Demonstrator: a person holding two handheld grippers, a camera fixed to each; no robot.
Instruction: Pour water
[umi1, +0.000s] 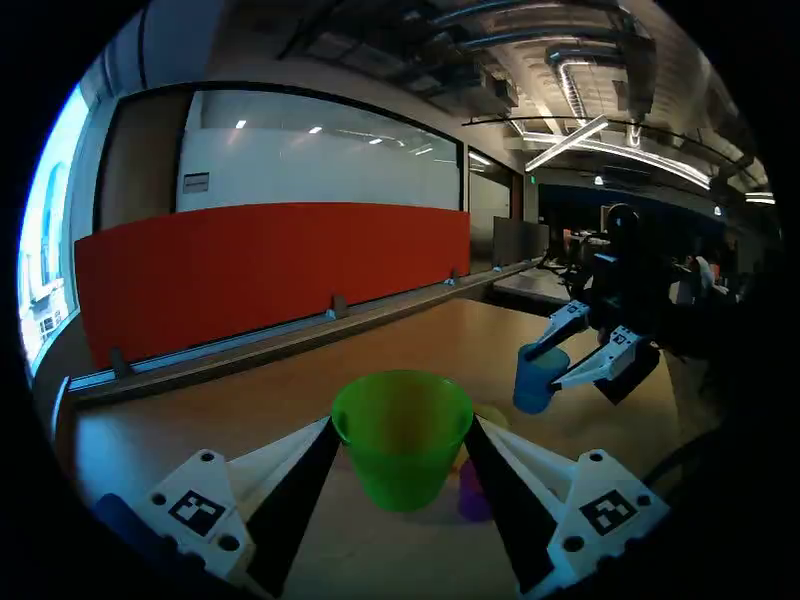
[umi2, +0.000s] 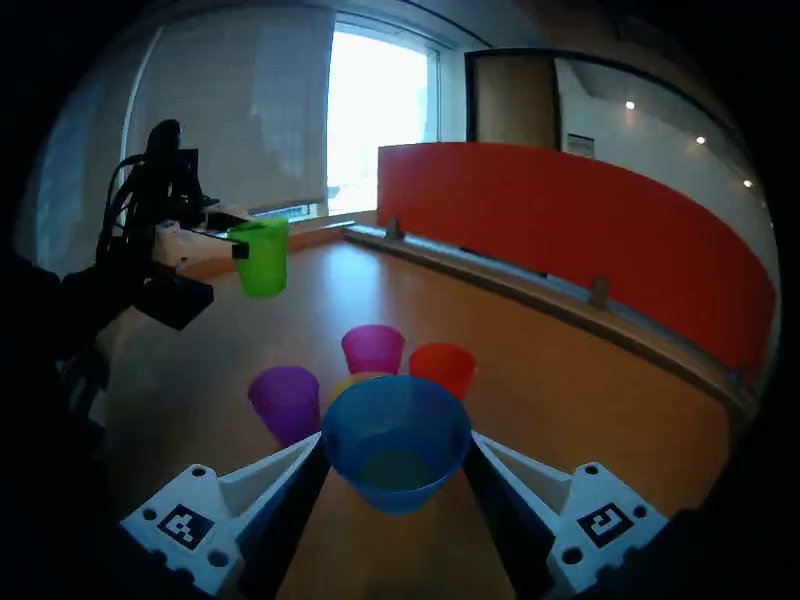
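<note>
Green plastic sits upright in the left gripper (umi1: 400, 428): its jaws are closed on the sides of the green cup (umi1: 402, 435), which is held up above the bench (umi1: 250, 400). The right gripper (umi2: 397, 442) grips the blue cup (umi2: 396, 455) the same way, a finger on each side and the mouth facing up. Something pale shows at the bottom of the blue cup, but I cannot tell whether it is water or the colour of what lies beneath.

Below and just beyond the blue cup, a purple cup (umi2: 287, 400), a magenta cup (umi2: 373, 348) and a red cup (umi2: 443, 366) stand close together on the bench. The two held cups are well apart, the green one far to the left in the right gripper view.

My guess is that the pour has not begun. The main risk is tipping before the rims are brought together, which would send the stream onto the wood or into the wrong cup. The tapered, smooth walls could also slide in the jaws once a cup tilts, and a low swing might knock over the cluster below.
</note>
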